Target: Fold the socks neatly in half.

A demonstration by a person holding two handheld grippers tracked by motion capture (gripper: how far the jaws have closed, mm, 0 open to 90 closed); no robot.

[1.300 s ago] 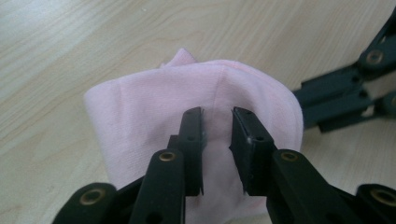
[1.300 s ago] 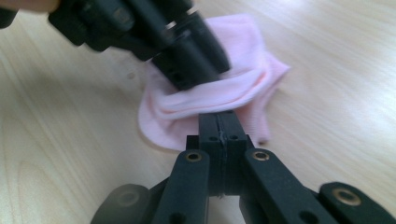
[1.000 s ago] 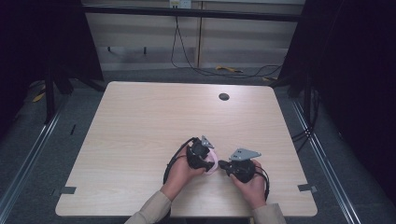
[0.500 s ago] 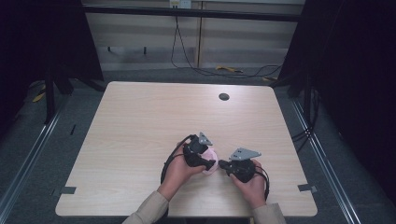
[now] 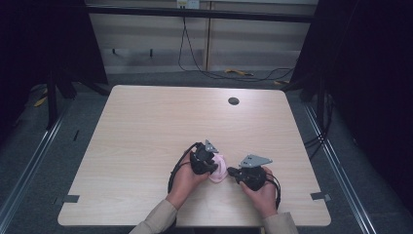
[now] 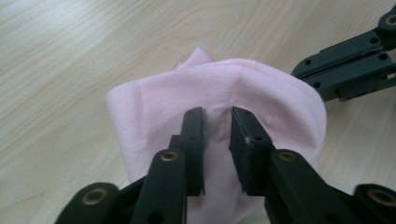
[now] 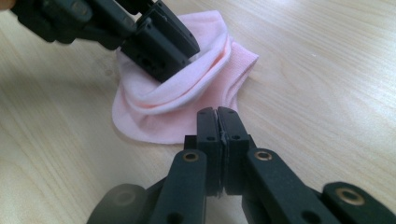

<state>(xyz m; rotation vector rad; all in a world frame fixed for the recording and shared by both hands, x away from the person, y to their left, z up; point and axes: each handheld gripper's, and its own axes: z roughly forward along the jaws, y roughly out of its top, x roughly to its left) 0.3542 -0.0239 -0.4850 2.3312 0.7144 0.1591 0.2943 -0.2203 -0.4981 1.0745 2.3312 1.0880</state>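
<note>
A pink sock [image 5: 217,169] lies bunched on the pale wooden surface [image 5: 146,126], near its edge on the person's side and well apart from the small dark round hole [image 5: 234,101] at the far side; everything below is placed against that sock.

The left gripper [image 6: 217,128] sits over the sock from above; its fingers [image 6: 194,135] have just been closing and now stand a narrow gap apart with a raised fold of the pink knit between them; the pads look to be just meeting that ridge, though how firm the pinch is I cannot tell. The right gripper [image 7: 217,122] lies at the sock's edge on the side away from the left hand [image 5: 182,180]; its fingers [image 7: 208,135] are pressed fully together, and whether a thin hem is caught at the tips I cannot tell, as the cloth ends right at them.

The sock should handle as light, soft and limp; it will fold and sag, not slide as one piece; the knit offers decent friction. Best hold: a doubled fold or the cuff, taken deep between the pads; a single thin layer could slip out.
</note>
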